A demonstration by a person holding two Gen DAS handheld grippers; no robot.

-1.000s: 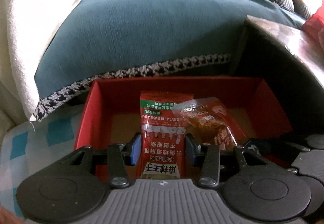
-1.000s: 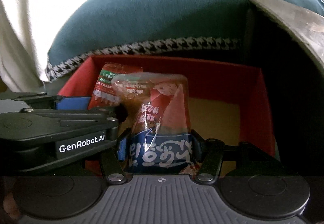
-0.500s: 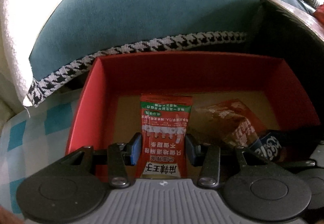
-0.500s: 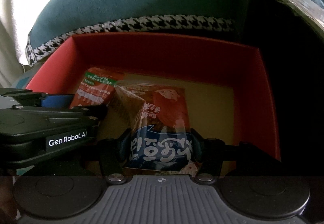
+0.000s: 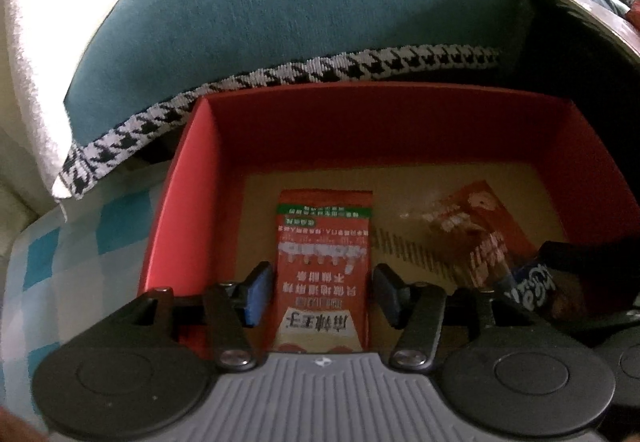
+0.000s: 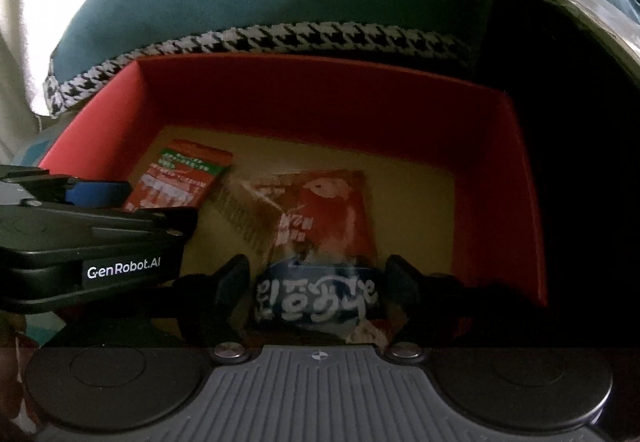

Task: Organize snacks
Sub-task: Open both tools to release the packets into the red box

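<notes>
Risk at this stage lies in the release and withdrawal, as I judge it. Both packets sit inside the red box (image 5: 192, 210), low over its brown cardboard floor. My left tool (image 5: 320, 296) has its jaws parted, with a visible gap on either side of the red snack packet (image 5: 324, 254), so it grips nothing; the packet appears to lie on the box floor, though I cannot confirm contact at its near end, which is hidden by the tool body. My right tool (image 6: 318, 290) also shows gaps between its fingers and the blue-and-red snack bag (image 6: 320, 234), so I read it as released, though this view is dark and the bag's near end still sits between the fingers. The two tools are close together: the left tool's body fills the left of the right wrist view. First hazard: lifting out carelessly could catch a packet edge on a finger and drag it back over the box's wall. Second hazard: the tools could knock each other on withdrawal, given how near they stand. Third: the bag's glossy, crinkled film may cling or spring, shifting it onto the red packet just beside it.
</notes>
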